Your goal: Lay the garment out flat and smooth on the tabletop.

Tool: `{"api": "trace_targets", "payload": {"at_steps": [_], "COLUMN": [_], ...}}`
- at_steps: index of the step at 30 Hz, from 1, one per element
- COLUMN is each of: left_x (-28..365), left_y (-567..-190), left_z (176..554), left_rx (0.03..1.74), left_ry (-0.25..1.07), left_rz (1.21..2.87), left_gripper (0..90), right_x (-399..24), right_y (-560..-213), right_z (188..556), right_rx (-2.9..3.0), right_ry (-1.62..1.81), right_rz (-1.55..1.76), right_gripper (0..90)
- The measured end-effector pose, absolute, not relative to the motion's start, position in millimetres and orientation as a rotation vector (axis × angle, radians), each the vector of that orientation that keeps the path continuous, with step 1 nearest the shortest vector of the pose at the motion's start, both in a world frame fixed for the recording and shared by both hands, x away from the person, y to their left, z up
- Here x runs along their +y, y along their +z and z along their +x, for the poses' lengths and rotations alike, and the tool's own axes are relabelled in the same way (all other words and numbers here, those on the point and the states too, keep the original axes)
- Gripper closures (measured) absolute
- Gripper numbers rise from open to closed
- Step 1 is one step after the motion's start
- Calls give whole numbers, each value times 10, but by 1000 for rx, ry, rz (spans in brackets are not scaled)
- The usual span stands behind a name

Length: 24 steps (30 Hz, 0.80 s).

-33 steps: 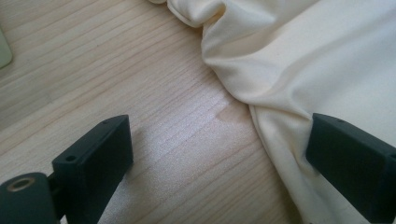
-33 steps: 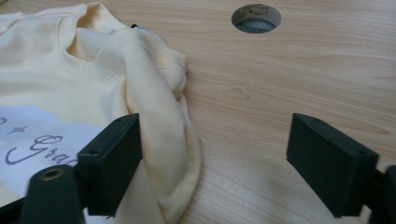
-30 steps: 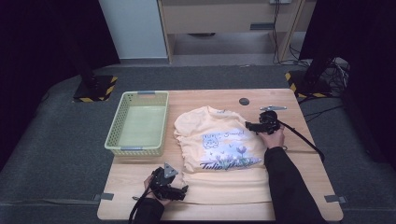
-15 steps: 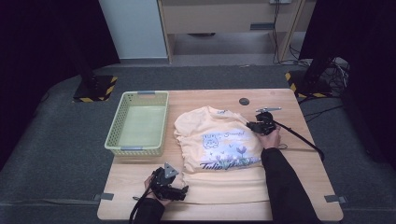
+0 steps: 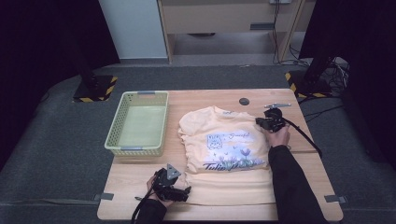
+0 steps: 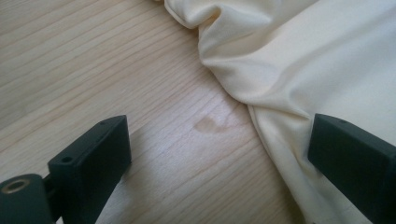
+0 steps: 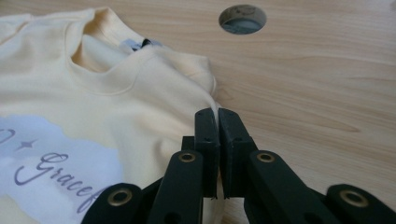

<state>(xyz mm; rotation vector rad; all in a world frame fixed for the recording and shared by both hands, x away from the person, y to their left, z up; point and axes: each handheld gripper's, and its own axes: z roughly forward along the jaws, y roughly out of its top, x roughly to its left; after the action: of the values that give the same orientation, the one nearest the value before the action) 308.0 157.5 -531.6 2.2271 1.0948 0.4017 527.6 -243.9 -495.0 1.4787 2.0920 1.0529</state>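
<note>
Right gripper view: right gripper (image 7: pixel 218 154) jaws have just been closing, now pinched on the T-shirt (image 5: pixel 224 149) edge at its right shoulder, shirt flat mid-bench. Left gripper (image 5: pixel 173 185) jaws wide open at near-left hem, gripping nothing. Next, prob.: left clamps hem, then fold.

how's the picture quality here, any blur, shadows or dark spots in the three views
High view: table lit, surroundings nearly black. Left gripper view: jaws cast a soft shadow on the wood, shirt slightly soft. Right gripper view: near jaws blurred, shirt collar and table hole sharper.
</note>
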Motion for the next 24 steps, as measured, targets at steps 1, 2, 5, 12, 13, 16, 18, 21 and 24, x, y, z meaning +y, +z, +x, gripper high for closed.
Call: {"api": "trace_targets", "payload": {"at_steps": [1, 2, 5, 12, 13, 16, 18, 21, 24], "left_x": [1555, 1537, 1510, 1504, 1504, 1504, 1504, 1504, 1502], "left_y": [-5317, -5317, -5318, -5319, -5319, -5319, -5319, -5319, -5318], "left_z": [3078, 3076, 3072, 3074, 3074, 3074, 3074, 3074, 3073], "left_rx": [1088, 1084, 1079, 1085, 1085, 1085, 1084, 1084, 1084], "left_ry": [400, 400, 399, 401, 401, 401, 401, 400, 399], "left_rz": [2229, 2232, 2233, 2230, 2230, 2230, 2230, 2230, 2232], "left_gripper": [44, 44, 44, 41, 40, 40, 40, 40, 40], "right_x": [-2465, -2487, -2549, -2546, -2526, -2437, -2365, -2254, -2138], "right_y": [-4918, -4885, -4792, -4612, -4579, -4492, -4446, -4417, -4439], "right_z": [5266, 5252, 5207, 5104, 5094, 5066, 5046, 5022, 4995], "right_rx": [2086, 2079, 2062, 2060, 2063, 2071, 2079, 2090, 2106], "right_ry": [1064, 1080, 1150, 1227, 1235, 1258, 1270, 1268, 1256], "right_rz": [1477, 1482, 1493, 1452, 1443, 1410, 1388, 1349, 1328], "right_gripper": [875, 876, 877, 877, 877, 876, 876, 876, 875]}}
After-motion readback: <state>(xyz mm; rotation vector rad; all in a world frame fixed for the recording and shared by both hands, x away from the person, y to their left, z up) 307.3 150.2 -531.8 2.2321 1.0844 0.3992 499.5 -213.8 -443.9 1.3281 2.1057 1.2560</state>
